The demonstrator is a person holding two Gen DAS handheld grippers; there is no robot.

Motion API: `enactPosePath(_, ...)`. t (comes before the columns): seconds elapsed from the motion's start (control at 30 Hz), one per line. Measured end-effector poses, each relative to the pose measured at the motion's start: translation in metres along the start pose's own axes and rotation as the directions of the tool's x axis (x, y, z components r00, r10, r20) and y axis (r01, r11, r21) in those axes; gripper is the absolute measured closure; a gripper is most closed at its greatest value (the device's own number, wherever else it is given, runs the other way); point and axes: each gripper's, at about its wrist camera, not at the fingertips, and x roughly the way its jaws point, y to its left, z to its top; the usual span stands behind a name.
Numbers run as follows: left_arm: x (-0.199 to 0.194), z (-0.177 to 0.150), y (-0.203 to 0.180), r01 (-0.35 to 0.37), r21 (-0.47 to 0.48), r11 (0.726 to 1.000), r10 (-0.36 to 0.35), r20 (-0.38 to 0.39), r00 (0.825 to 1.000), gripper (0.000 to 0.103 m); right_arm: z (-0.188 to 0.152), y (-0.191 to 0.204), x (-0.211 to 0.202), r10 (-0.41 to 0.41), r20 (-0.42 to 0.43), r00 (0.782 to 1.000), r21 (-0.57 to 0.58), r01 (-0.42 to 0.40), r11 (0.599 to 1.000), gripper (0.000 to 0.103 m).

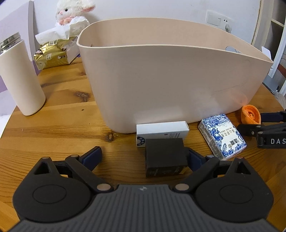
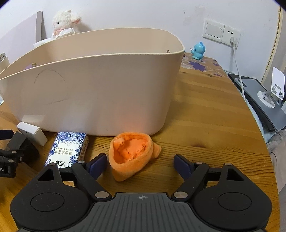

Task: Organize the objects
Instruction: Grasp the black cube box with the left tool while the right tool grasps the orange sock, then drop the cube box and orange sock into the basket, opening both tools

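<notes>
My left gripper [image 1: 143, 156] is open and low over the wooden table [image 1: 62, 128]. A black box [image 1: 165, 157] lies between its fingers, against the right pad. Behind that box a white box [image 1: 160, 131] rests against the beige bin [image 1: 169, 75]. A blue-and-white patterned box [image 1: 221, 135] lies to the right. My right gripper [image 2: 140, 160] is open around a rolled orange cloth [image 2: 132, 153], which sits close to the left pad. In the right wrist view the patterned box [image 2: 69, 149] lies left of the cloth, in front of the bin [image 2: 98, 89].
A white tumbler [image 1: 19, 76], a gold packet [image 1: 51, 55], tissues and a plush lamb [image 1: 71, 14] stand at the back left. At the right are a blue toy [image 2: 197, 50], a plugged-in white cable [image 2: 238, 75], a phone stand [image 2: 273, 87] and the table's edge.
</notes>
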Motion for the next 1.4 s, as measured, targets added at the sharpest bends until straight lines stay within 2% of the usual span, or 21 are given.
enactPosePath(0.1,-0.002,-0.002,-0.002,0.002,0.017,1.000,-0.003,0.018,1.000,0.014,-0.001,0.000,-0.001,0.001,0.008,1.000,0.001,-0.001,1.000,0.027)
enactPosePath(0.2,-0.006,-0.002,-0.001,0.018,0.029,0.999,-0.019,0.029,0.999,0.024,-0.001,-0.001,-0.003,0.009,0.010,1.000,0.001,-0.009,1.000,0.040)
enactPosePath(0.27,-0.008,-0.002,-0.001,0.023,0.032,0.999,-0.024,0.034,0.999,0.040,0.000,-0.001,-0.005,0.017,0.009,1.000,-0.008,-0.017,1.000,0.055)
enactPosePath(0.33,-0.010,-0.001,-0.001,0.032,0.035,0.999,-0.034,0.034,0.999,0.054,0.001,-0.001,-0.007,0.022,0.007,1.000,-0.015,-0.022,1.000,0.066)
enactPosePath(0.4,-0.011,-0.002,-0.001,0.033,0.038,0.999,-0.034,0.030,0.999,0.056,0.001,-0.002,-0.009,0.021,0.006,1.000,-0.015,-0.021,1.000,0.075)
enactPosePath(0.47,-0.012,-0.004,-0.001,0.022,0.026,0.999,-0.023,0.029,0.999,0.056,0.001,-0.004,-0.009,0.013,0.010,1.000,0.003,-0.013,1.000,0.090)
enactPosePath(0.7,-0.016,-0.006,0.005,-0.019,0.013,1.000,0.019,0.020,1.000,0.056,-0.004,-0.015,-0.020,0.018,0.012,1.000,0.043,-0.018,0.999,0.091)
enactPosePath(0.97,-0.042,-0.009,0.008,-0.011,-0.003,1.000,0.011,0.047,0.999,0.056,-0.004,-0.015,-0.058,0.038,0.056,0.998,0.039,-0.040,0.998,0.091)
enactPosePath(1.2,-0.078,-0.004,0.013,-0.011,-0.017,1.000,0.013,0.108,0.994,0.056,-0.008,-0.012,-0.096,0.045,0.137,0.990,0.022,-0.048,0.999,0.091)
enactPosePath(1.4,-0.107,0.010,0.014,0.007,-0.017,1.000,-0.004,0.161,0.987,0.056,0.003,-0.011,-0.126,0.052,0.226,0.973,0.015,-0.057,0.998,0.091)
